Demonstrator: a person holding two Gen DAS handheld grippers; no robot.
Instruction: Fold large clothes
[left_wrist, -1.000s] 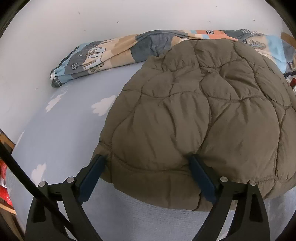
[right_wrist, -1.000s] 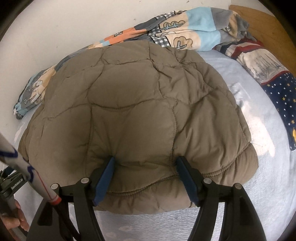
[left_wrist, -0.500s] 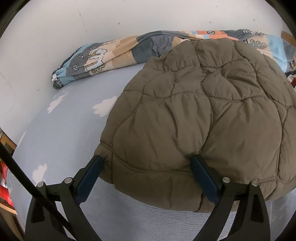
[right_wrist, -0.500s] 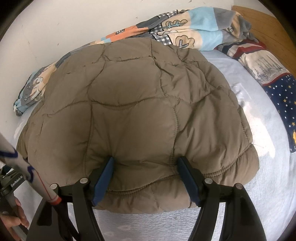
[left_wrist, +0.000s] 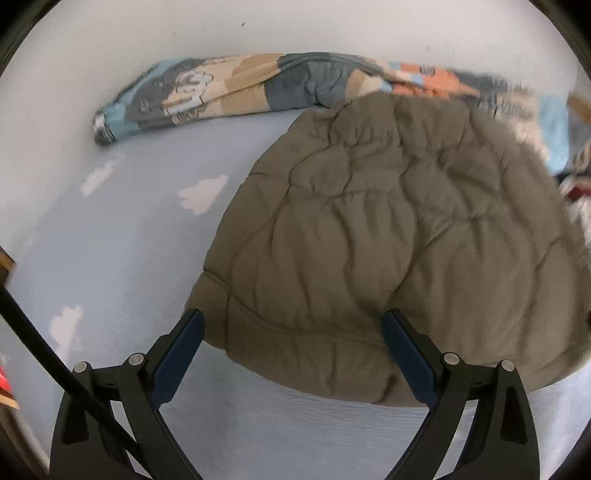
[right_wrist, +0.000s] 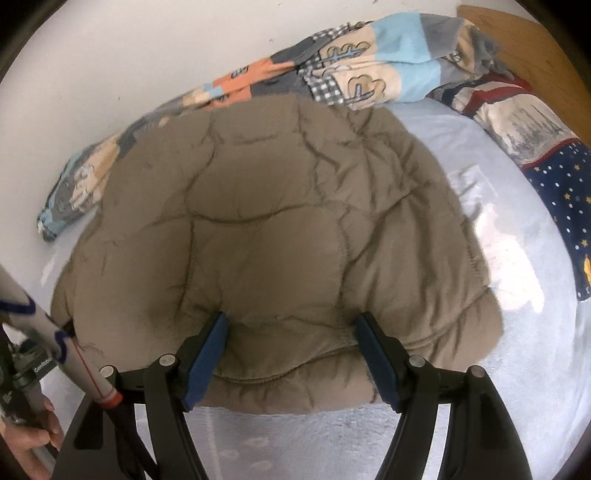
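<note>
Partly blurred: jacket (left_wrist: 369, 240) hem spans both spread tools (left_wrist: 291, 325) (right_wrist: 291, 328); contact unclear.

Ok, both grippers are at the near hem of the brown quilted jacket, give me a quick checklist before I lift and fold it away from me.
1. Left gripper open around the hem: ok, not clamped.
2. Right gripper open around the hem: ok, not clamped.
3. Brown quilted jacket lying flat on the pale blue sheet: ok.
4. Far edge free of the patchwork blanket: not ok, they overlap.
5. Sleeves tucked: cannot tell.
</note>
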